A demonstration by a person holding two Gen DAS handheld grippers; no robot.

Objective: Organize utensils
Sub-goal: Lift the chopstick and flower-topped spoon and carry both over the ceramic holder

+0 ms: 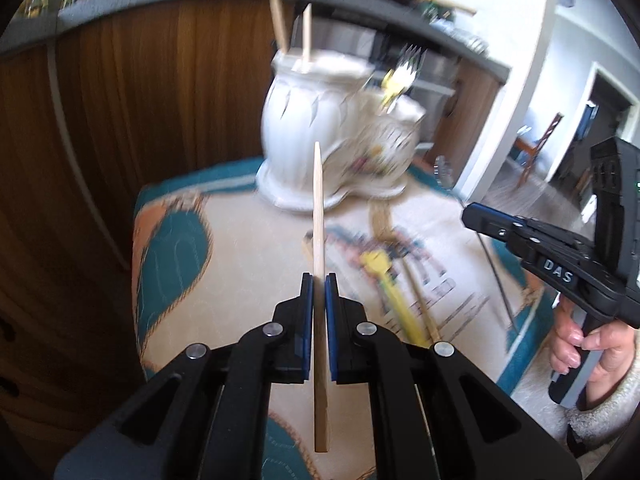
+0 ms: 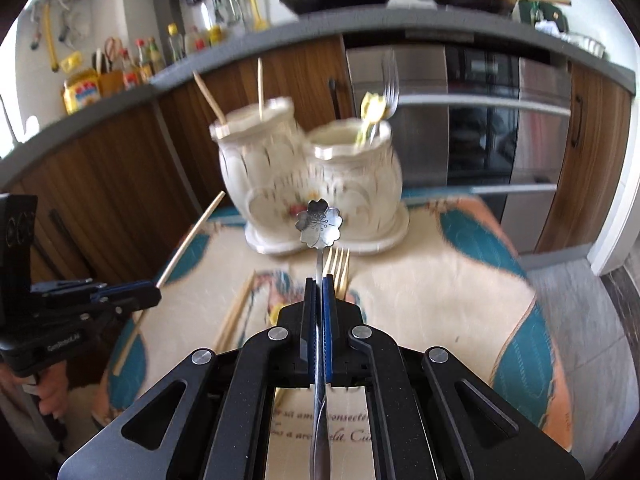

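Observation:
My left gripper [image 1: 319, 280] is shut on a wooden chopstick [image 1: 319, 216] that points toward a white double-pot ceramic holder [image 1: 304, 128]. Two chopsticks [image 1: 280, 20] stand in its left pot; a fork and a yellow utensil [image 1: 400, 76] stand in its right pot. My right gripper [image 2: 319, 282] is shut on a silver spoon with a flower-shaped end [image 2: 319, 224], held in front of the holder [image 2: 316, 176]. On the cloth lie a gold fork [image 2: 338, 268], chopsticks [image 2: 236, 312] and a yellow utensil [image 1: 392, 300]. Each gripper shows in the other's view: the right [image 1: 492, 220], the left [image 2: 132, 294].
The patterned cloth [image 2: 440, 280] covers a small table in front of wooden cabinets [image 1: 120, 120] and an oven [image 2: 480, 120]. The grey counter [image 2: 400, 24] carries pans and bottles. The table's right edge drops to the floor [image 2: 580, 320].

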